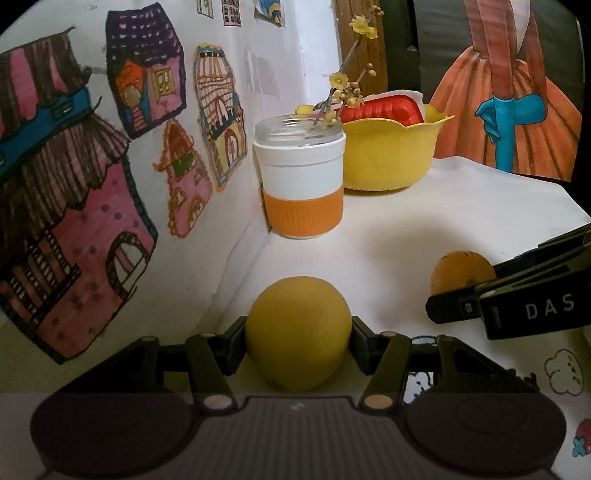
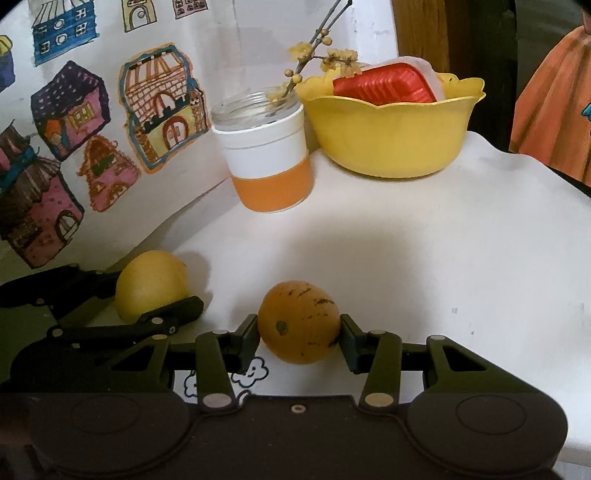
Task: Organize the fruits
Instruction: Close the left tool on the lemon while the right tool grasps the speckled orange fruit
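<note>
- Low in the left wrist frame's centre, the left gripper (image 1: 298,341) has its fingers clamped on a yellow lemon (image 1: 297,332).
- The right gripper (image 2: 298,338) grips a speckled orange (image 2: 298,322) at lower centre.
- A yellow bowl (image 2: 391,129) sits upper right on the white table (image 2: 424,258).

White wall (image 1: 280,74) with coloured house drawings (image 2: 162,107), white tabletop (image 2: 424,240), perhaps a wooden doorframe (image 2: 421,33)

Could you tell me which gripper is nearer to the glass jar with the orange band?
Left. The left gripper, around the yellow fruit, sits almost straight before the jar; the right gripper is further off, beside it.
</note>
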`<action>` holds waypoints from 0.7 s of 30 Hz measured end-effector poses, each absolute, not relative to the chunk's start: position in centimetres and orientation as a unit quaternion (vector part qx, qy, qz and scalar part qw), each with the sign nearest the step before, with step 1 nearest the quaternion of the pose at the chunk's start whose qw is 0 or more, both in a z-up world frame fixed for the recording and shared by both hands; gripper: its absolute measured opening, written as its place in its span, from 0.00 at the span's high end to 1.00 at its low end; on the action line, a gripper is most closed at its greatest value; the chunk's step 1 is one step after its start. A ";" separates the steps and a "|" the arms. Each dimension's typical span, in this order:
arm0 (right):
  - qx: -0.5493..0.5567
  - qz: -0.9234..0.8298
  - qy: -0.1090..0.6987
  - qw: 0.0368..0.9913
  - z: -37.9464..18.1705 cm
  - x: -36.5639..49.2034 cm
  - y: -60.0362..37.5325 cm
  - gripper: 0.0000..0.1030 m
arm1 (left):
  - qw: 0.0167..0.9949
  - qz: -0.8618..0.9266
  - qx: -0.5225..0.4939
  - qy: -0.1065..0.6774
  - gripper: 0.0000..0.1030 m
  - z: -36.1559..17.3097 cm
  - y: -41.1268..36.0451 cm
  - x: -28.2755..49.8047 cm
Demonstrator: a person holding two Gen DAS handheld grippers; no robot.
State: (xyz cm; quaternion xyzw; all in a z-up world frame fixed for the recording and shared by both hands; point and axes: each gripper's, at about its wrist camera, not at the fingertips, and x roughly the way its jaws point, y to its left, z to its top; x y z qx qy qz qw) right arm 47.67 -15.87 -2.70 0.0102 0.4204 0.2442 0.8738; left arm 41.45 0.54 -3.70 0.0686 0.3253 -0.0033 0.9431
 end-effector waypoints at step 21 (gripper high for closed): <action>0.018 0.259 0.425 0.867 -1.6 43.1 -16.6 0.54 | 0.937 -0.015 0.064 0.344 0.41 -2.9 0.0 36.9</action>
